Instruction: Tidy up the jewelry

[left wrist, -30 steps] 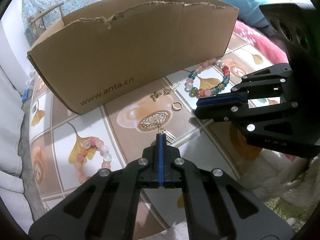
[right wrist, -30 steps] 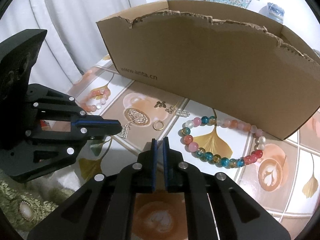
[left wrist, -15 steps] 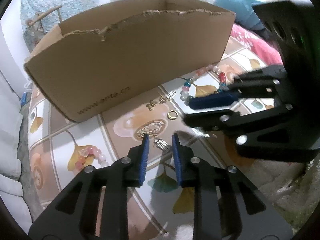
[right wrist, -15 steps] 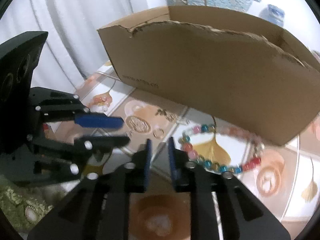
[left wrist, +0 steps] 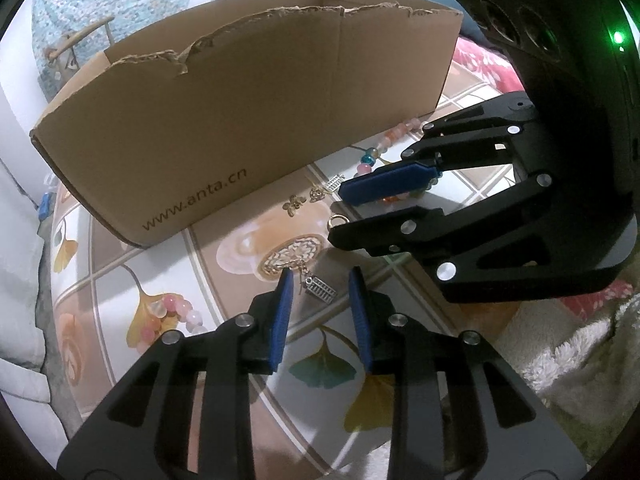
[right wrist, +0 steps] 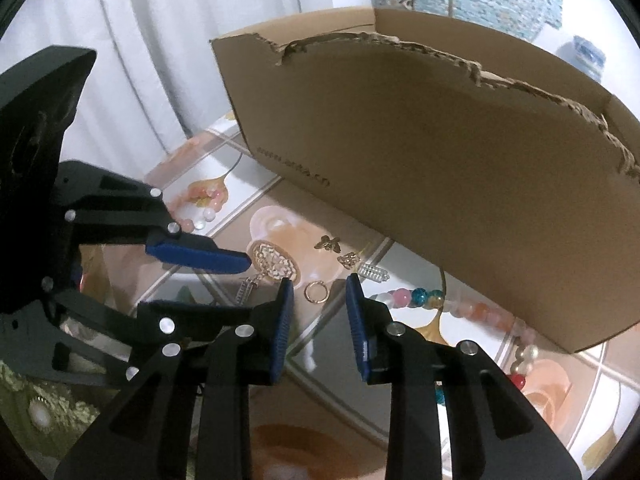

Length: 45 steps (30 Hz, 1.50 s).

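Observation:
My left gripper [left wrist: 320, 280] hangs low over the tiled table, its jaws opening, and a silver abacus charm [left wrist: 320, 289] lies on the table between the fingertips, untouched. The charm hangs from a gold filigree disc [left wrist: 290, 258]. My right gripper [right wrist: 319, 286] stands open with a small gold ring [right wrist: 316, 292] on the table between its tips. In the left wrist view the right gripper [left wrist: 336, 216] reaches in from the right, just over the ring [left wrist: 337, 222]. A butterfly charm [right wrist: 328, 243], a gold charm [right wrist: 349, 259] and a second silver abacus charm [right wrist: 373, 271] lie behind.
A torn cardboard box [left wrist: 240, 120] stands close behind the jewelry. A multicolour bead bracelet [right wrist: 420, 296] lies at its foot on the right, a pink bead bracelet [left wrist: 172, 314] on the left. Fluffy cloth [left wrist: 580, 360] borders the table at the right.
Both grippers went from shut to open. The right gripper moved left, to stand over the gold ring close to the left gripper; the abacus charm now lies between the left tips.

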Tool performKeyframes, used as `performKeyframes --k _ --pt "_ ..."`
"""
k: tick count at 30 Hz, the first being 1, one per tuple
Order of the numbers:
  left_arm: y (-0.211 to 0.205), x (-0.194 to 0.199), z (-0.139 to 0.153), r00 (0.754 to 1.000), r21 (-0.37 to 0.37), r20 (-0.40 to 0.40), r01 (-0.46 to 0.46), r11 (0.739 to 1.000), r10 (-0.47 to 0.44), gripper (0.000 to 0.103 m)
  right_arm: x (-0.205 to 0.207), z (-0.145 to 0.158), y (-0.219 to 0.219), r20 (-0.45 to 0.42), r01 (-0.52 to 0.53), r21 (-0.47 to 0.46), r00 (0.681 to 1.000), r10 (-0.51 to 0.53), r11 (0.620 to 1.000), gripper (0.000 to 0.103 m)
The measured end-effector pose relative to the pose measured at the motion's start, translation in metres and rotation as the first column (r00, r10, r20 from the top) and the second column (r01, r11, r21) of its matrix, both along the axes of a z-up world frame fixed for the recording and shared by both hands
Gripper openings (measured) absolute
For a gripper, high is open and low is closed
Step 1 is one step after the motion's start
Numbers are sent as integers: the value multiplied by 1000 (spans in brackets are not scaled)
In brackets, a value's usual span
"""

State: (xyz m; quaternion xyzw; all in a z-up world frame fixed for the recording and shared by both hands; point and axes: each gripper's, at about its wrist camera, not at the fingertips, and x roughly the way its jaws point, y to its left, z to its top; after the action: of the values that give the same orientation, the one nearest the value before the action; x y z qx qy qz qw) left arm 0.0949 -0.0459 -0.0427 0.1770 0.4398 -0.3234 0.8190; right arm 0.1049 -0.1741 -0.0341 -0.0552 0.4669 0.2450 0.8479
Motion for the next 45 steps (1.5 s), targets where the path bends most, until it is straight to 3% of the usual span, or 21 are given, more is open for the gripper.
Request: performKeyframes --k 8,15,17,22,45 --pt "9 1 -2 1000 -13 6 0 1000 1 17 4 -1 2 -6 -93 -21 996 93 995 24" --pt "9 4 -3 1000 -7 12 13 1000 -13 17 7 0 2 -10 -147 -52 989 147 988 20" --pt "9 4 -3 1000 -5 15 17 1000 -17 16 8 -1 3 -19 -157 -46 988 156 987 12" --pt "7 5 -3 999 -2 23 25 1000 -25 8 7 -3 1 -26 -151 -28 988 150 988 8" --pt "5 -2 5 998 -9 53 28 1000 -28 0 5 1 -1 -28 -83 17 996 84 996 3"
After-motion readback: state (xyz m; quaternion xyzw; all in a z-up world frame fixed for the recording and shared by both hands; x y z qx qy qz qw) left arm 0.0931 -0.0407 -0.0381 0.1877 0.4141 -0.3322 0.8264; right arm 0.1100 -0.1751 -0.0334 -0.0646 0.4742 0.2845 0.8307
